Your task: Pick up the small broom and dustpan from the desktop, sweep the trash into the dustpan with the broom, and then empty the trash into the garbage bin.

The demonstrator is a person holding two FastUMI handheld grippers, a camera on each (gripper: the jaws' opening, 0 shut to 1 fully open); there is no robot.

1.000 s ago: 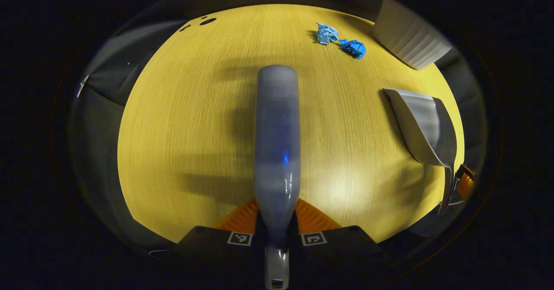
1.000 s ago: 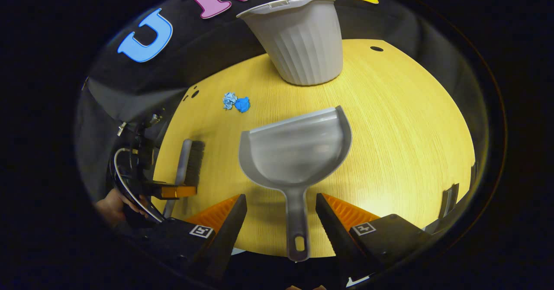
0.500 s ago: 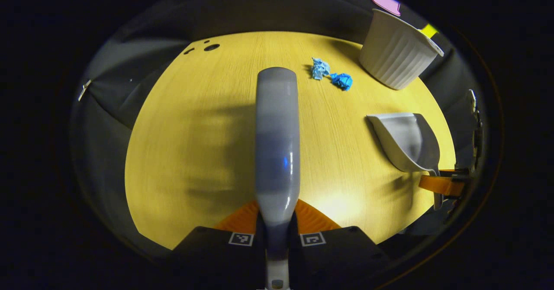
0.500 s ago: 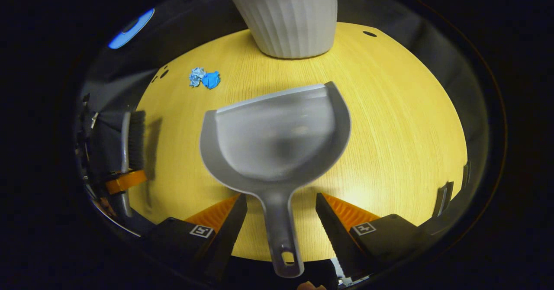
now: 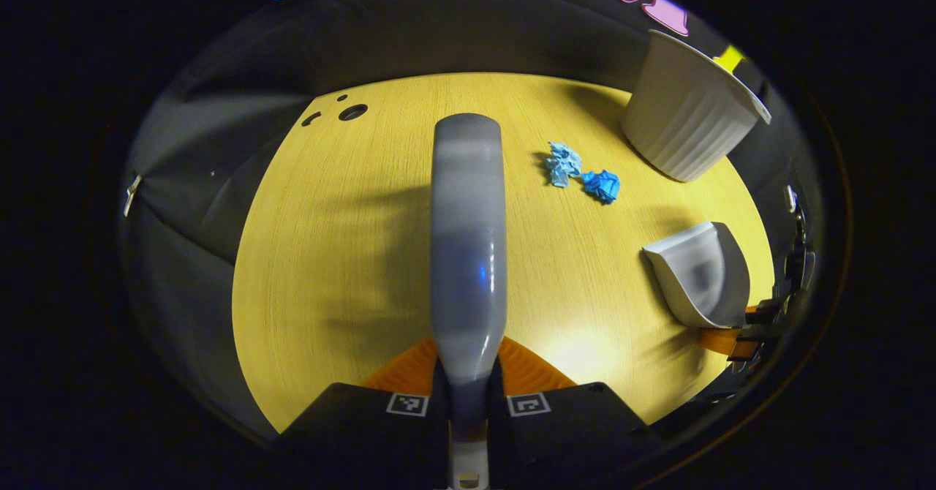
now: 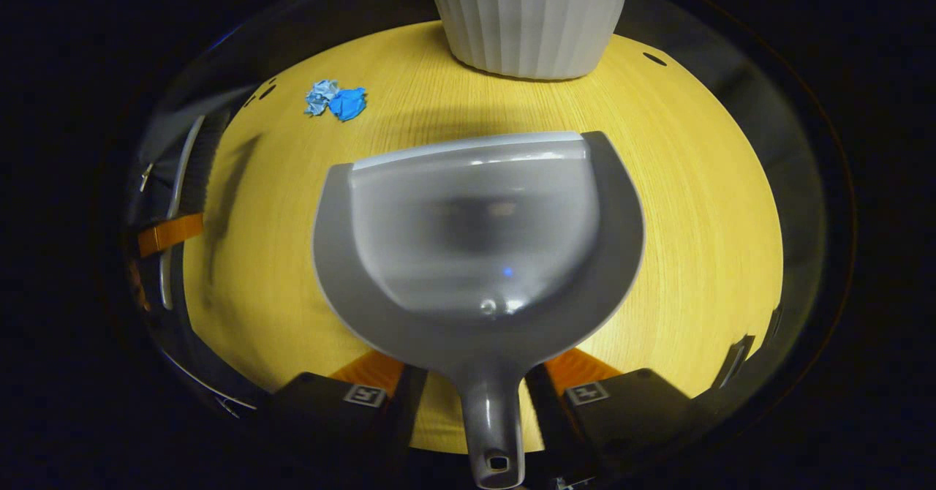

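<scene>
Dim booth, bright glare patch on desktop point(image 5: 578, 344), fisheye-warped edges.

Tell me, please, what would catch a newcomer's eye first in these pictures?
Probably the grey dustpan, front and centre in the right gripper view, its handle between the right gripper fingers. Next, the broom running up the middle of the left gripper view, and two crumpled blue paper scraps on the yellow desktop near the white ribbed garbage bin.

My left gripper point(image 5: 468, 373) is closed, both fingers pressing the broom handle point(image 5: 468, 256), which runs straight ahead between them. My right gripper point(image 6: 475, 395) is closed on the dustpan handle point(image 6: 491, 424), holding it level out in front, and it shows at the right edge of the left gripper view.
</scene>
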